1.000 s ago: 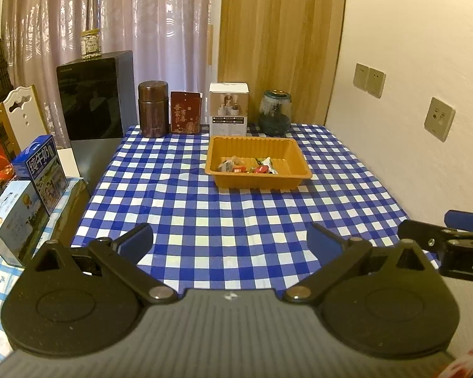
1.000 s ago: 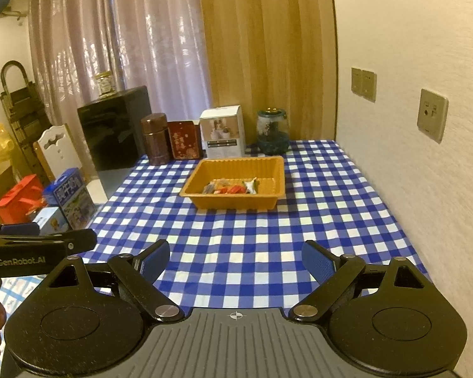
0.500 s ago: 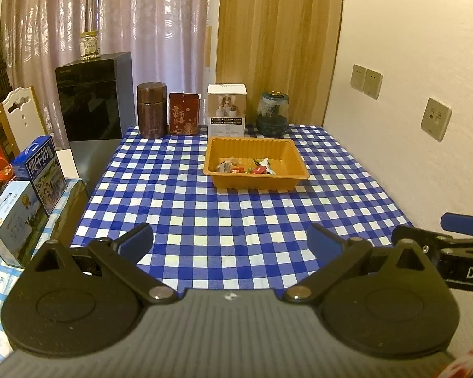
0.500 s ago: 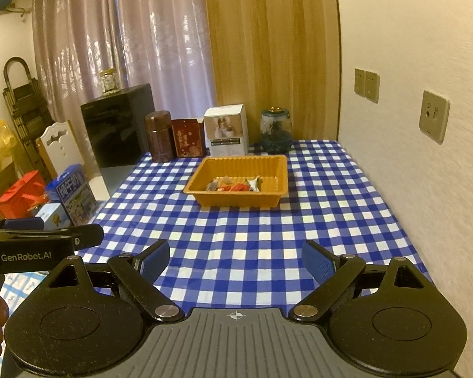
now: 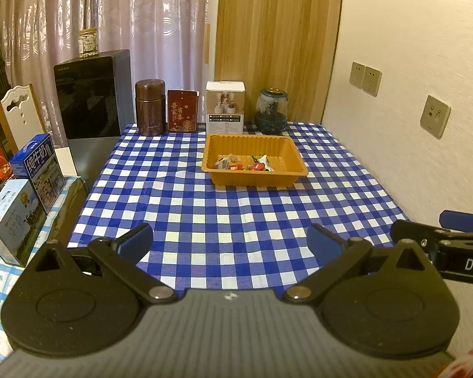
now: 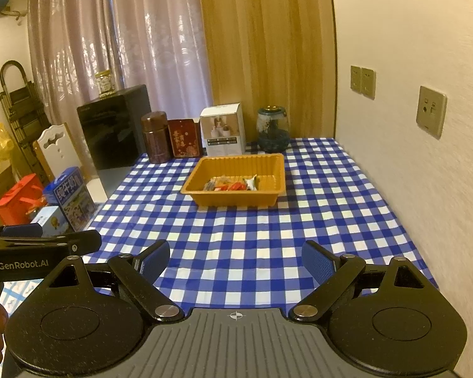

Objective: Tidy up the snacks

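2 grippers, the left (image 5: pixel 228 239) and the right (image 6: pixel 235 260), hang over the near edge of our checked cloth (image 5: pixel 236 208) with blue pads spread wide and nothing between them, well short of the snacks (image 5: pixel 244 163). We judge those small, crinkly wrapped pieces were gathered in the ribbed orange plastic tray (image 5: pixel 280 179) to stay together, with tins and boxes lined up behind it.

Orange tray (image 5: pixel 256 180) — blue-white checked tablecloth (image 5: pixel 230 220)

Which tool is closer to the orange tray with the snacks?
About even; I can't tell. The left tool and right tool both hover open over the checked cloth, well short of the orange tray.
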### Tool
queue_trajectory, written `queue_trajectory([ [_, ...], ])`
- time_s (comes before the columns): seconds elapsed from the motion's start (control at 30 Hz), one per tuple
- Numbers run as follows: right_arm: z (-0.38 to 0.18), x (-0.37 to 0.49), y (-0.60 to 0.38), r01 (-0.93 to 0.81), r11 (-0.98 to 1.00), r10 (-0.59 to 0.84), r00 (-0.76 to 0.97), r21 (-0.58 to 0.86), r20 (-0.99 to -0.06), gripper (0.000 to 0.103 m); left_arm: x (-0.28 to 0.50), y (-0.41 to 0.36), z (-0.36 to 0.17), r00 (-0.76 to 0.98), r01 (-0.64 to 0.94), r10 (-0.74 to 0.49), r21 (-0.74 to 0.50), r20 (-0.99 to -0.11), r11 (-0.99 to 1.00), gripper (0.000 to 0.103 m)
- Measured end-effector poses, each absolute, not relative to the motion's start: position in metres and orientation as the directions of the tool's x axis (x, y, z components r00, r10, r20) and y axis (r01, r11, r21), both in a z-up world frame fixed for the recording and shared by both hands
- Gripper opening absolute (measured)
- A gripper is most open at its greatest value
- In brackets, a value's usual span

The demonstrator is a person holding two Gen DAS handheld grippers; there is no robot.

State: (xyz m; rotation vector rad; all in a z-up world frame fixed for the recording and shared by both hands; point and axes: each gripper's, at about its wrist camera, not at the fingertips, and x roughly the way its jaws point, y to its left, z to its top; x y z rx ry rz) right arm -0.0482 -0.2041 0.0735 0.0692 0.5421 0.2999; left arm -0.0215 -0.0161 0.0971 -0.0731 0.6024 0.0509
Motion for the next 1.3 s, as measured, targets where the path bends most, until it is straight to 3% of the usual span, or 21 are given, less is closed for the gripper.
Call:
queue_trajectory([
  [1.3,0.0717,-0.0451,-0.2032,-0.256,0.956,0.294,0.814,0.145,-0.501,0.09,-0.0244,-0.0159,0.0936,0.82,-0.078,0.028,-0.063,-0.571,0.995,0.103],
])
